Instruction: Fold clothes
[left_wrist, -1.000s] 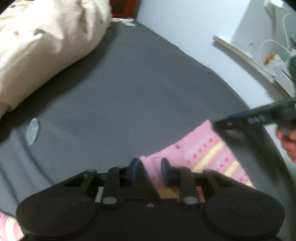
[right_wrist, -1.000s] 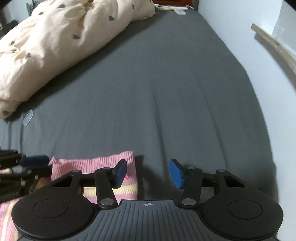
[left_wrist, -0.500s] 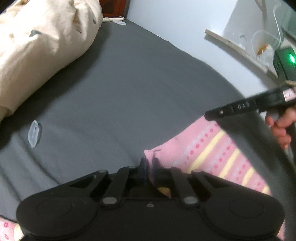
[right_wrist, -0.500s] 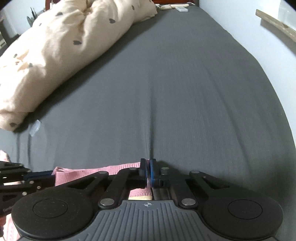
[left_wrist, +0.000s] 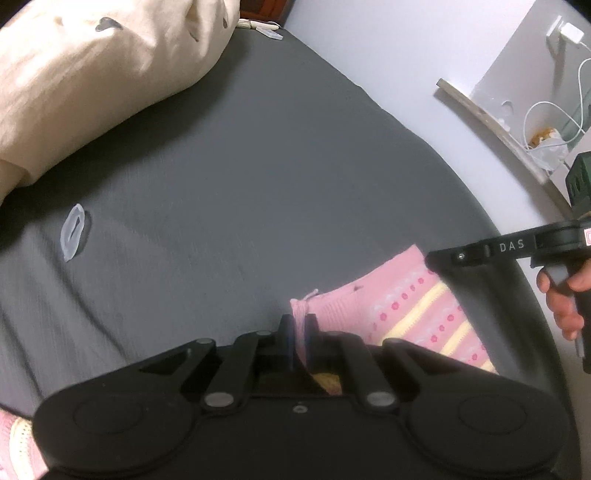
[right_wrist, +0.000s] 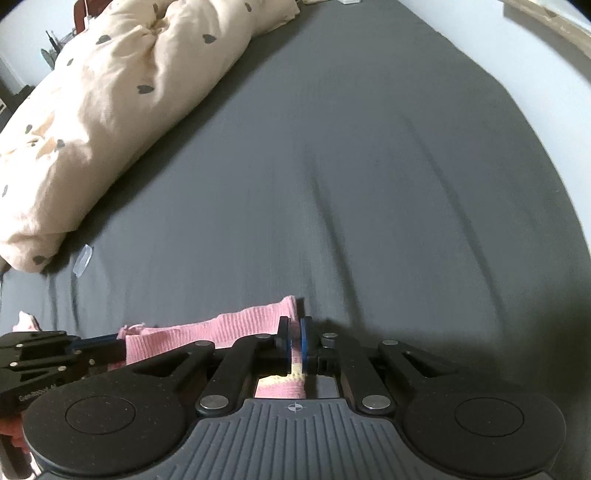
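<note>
Now your left gripper (left_wrist: 300, 332) sits low over the dark grey bedsheet (left_wrist: 258, 177), pointing up the bed, its jaws pinched together on one corner of the pink knitted garment (left_wrist: 402, 306). Your right gripper (right_wrist: 294, 345) is level with it on the same edge, jaws likewise clamped on the other corner of that ribbed hem. In the left wrist view the right gripper's black body reaches in from the right, and your right hand (left_wrist: 565, 299) is wrapped round its handle. In the right wrist view the left gripper shows at the lower left edge, gripping the far end of the hem.

That garment is pink with pale yellow stripes and rows of darker pink dots, its ribbed hem stretched between your two grippers near the foot of the views, lying on the sheet. A small loose thread sticks up at the corner by the left gripper.

Compared with a second ago, both grippers have gone from open to closed: the left was spread around the corner and the right stood wide beside the hem. Since half a second ago the grip is unchanged, and the views have shifted only slightly.

Beyond, a cream duvet (right_wrist: 122, 96) with dark heart prints is bunched along the left side, and a small clear plastic scrap (left_wrist: 74, 232) lies on the sheet beside it.
</note>
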